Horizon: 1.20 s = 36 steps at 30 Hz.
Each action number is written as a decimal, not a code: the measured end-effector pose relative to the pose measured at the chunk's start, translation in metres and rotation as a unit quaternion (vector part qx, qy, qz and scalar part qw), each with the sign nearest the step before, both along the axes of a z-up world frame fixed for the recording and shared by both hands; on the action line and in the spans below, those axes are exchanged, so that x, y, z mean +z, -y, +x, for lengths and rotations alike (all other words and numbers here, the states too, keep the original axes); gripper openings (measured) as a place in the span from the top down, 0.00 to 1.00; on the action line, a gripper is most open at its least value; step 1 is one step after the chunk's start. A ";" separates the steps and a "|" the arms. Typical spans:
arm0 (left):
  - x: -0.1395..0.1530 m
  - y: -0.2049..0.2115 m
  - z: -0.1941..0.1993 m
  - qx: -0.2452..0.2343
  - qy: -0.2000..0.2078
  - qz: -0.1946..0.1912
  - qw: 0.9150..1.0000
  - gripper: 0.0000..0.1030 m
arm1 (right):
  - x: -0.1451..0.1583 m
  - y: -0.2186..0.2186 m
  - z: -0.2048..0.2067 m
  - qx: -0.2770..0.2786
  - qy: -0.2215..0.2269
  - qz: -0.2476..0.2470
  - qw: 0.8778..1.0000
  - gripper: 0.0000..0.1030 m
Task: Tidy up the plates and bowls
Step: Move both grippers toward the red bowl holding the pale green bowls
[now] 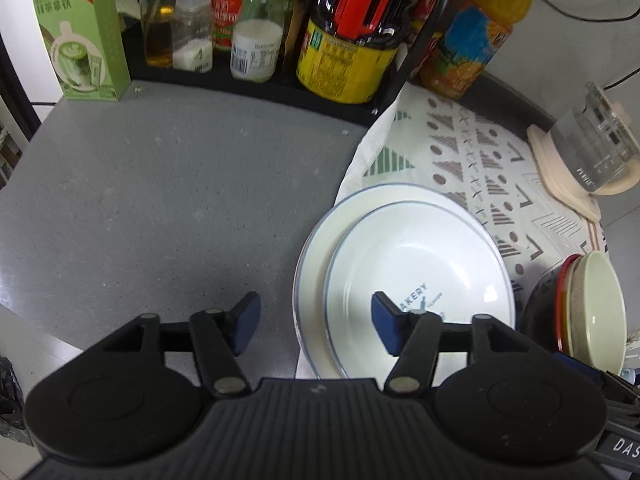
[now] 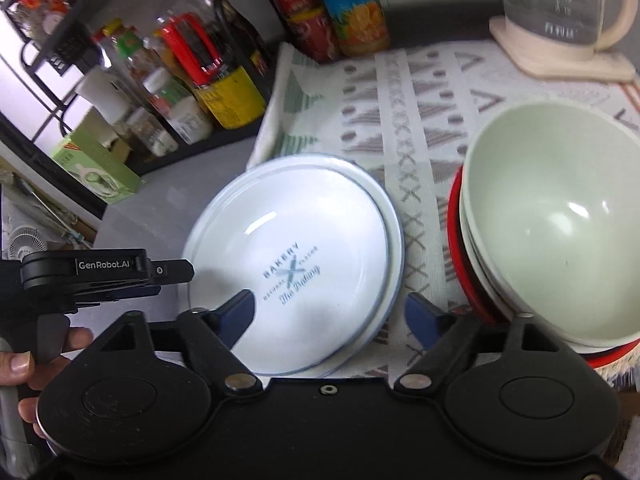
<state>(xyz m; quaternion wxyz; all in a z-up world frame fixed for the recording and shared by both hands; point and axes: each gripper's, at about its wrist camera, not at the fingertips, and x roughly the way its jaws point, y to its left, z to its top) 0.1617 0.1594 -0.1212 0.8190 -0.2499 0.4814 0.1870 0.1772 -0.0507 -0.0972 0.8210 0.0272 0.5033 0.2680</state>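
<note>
While both grippers hang over the counter, nothing is being held. The left gripper [image 1: 316, 322] has its fingers spread wide, with one blue pad over the grey counter [image 1: 160, 200] and the other over the plates. The right gripper [image 2: 330, 314] is spread wide too, low in its frame, just above the near edge of the plates.

Two white plates [image 2: 296, 260] sit in a stack, the top one a bit off to one side. They lie in the middle of the right view, partly on the patterned cloth [image 2: 404, 92] and partly on the counter. A stack of bowls [image 2: 560, 220] sits close by at the right, a pale green one on top, with a red rim showing below. How many bowls are there is hard to tell, maybe three.

The plates look hard, smooth and shiny, so they may slip. They can break if dropped. The best place to grab is the thin rim, one pad on top and one under. The bowls look heavier, and their rim is the spot to pinch too.
</note>
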 end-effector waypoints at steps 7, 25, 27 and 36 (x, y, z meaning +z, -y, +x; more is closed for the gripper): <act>0.019 0.009 -0.011 0.011 0.032 0.001 0.999 0.31 | 0.017 0.015 -0.007 -0.021 0.042 0.037 0.998 0.01; 0.054 0.069 -0.005 -0.056 0.092 0.000 0.994 0.31 | 0.041 0.078 -0.013 -0.082 0.115 0.059 0.988 0.00; 0.055 0.076 -0.002 -0.067 0.093 0.000 0.993 0.31 | 0.043 0.090 -0.013 -0.095 0.122 0.062 0.986 0.00; 0.055 0.118 0.014 -0.123 0.091 -0.004 0.988 0.31 | 0.046 0.130 -0.015 -0.139 0.131 0.032 0.981 0.00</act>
